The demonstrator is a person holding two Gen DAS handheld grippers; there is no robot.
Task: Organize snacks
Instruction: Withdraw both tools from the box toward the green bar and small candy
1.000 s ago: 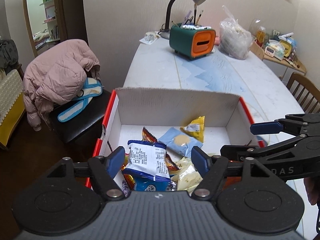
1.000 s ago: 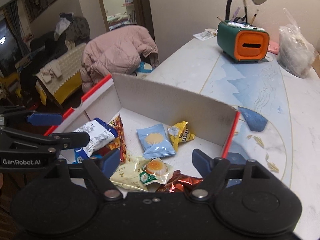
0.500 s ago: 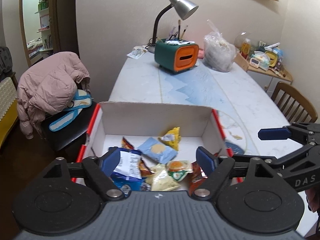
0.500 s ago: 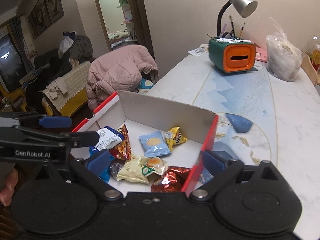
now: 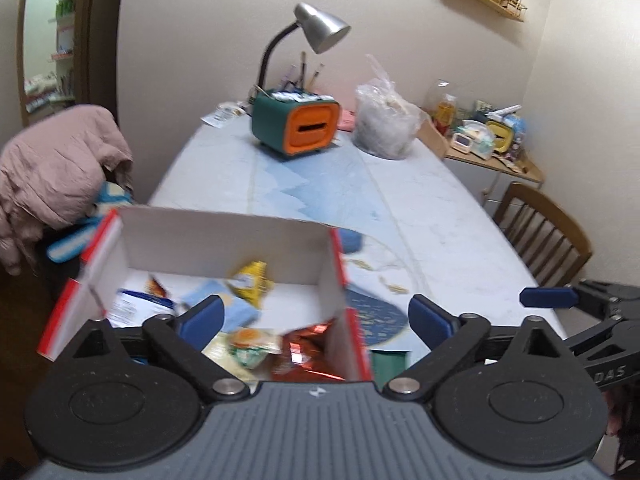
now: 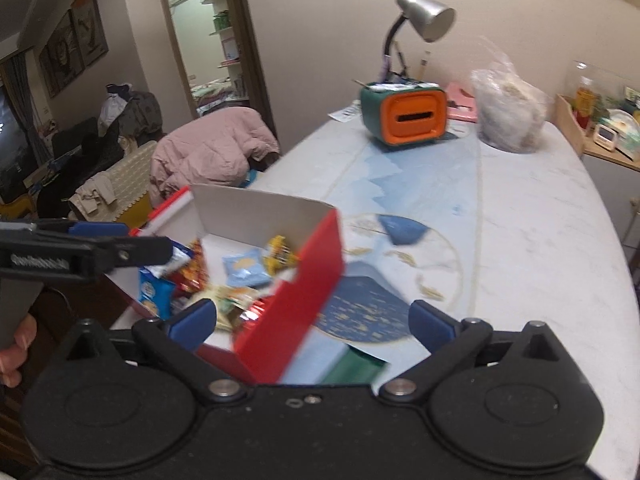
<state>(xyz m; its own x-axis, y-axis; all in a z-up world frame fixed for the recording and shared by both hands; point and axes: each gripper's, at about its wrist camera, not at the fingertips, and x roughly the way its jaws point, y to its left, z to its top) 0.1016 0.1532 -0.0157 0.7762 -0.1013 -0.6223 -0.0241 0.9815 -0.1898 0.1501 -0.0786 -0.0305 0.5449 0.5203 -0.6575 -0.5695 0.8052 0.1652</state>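
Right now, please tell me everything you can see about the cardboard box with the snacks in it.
The box is open-topped cardboard, red outside, plain white inside, with straight walls. It stands upright on the table near its edge. Inside lie loose snack packets: a light blue packet, a yellow one, a blue and white one and a shiny red one, partly piled. Both grippers, left and right, are open; neither visibly grips the box.

1. Left gripper (image 5: 316, 316) has pulled back and swung right, its jaws now wider, straddling the box (image 5: 224, 236) right wall.
2. Right gripper (image 6: 312, 318) has backed away too, now over the box's red corner.
3. Blue-white packet (image 5: 136, 306) now lies in the box.
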